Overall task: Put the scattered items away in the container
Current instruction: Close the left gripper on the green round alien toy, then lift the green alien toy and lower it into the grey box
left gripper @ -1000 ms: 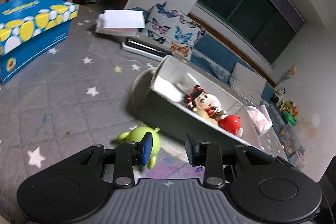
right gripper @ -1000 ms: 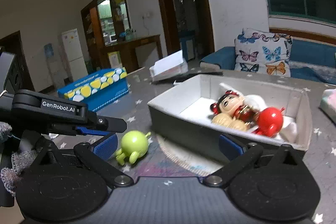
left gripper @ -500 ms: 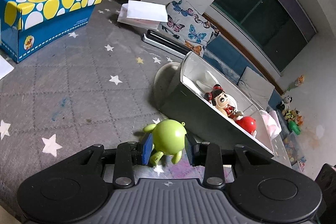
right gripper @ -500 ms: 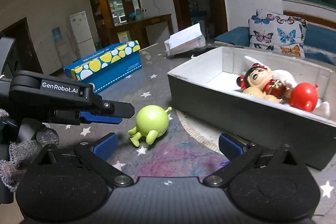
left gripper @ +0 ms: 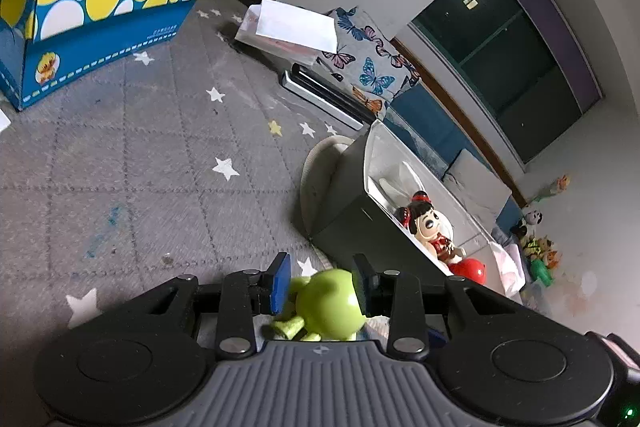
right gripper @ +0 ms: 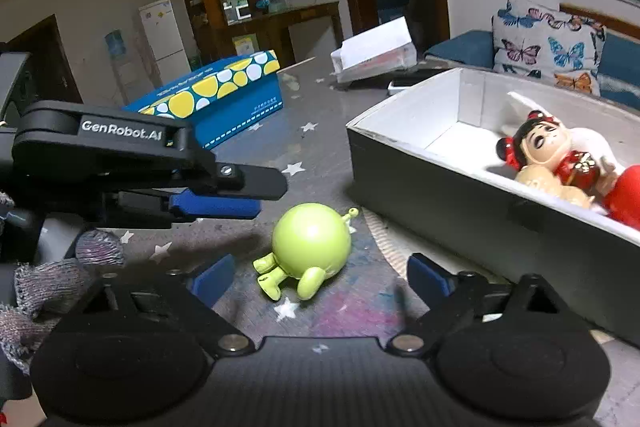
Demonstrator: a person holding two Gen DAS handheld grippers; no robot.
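Observation:
A green round toy [left gripper: 328,303] [right gripper: 312,247] with small legs lies on the star-patterned grey cloth beside the container. The container [left gripper: 348,195] [right gripper: 440,195] is a box, dark outside and white inside, holding a doll in red [left gripper: 428,227] [right gripper: 552,155] and a red ball toy [left gripper: 468,269] [right gripper: 624,195]. My left gripper [left gripper: 320,285] [right gripper: 240,195] hovers just above and left of the green toy; its pads frame the toy without pressing it. My right gripper [right gripper: 320,281] is wide, its jaws closing, with the toy between the pads and untouched.
A blue and yellow tissue box [left gripper: 100,15] [right gripper: 224,95] stands at the far left. White paper packs [left gripper: 288,27] [right gripper: 376,55] and a butterfly cushion [left gripper: 360,67] [right gripper: 544,51] lie behind the container. A gloved hand [right gripper: 40,291] grips the left tool.
Both grippers have come forward and down onto the green toy, which now sits between the left fingers. The right jaws have narrowed slightly.

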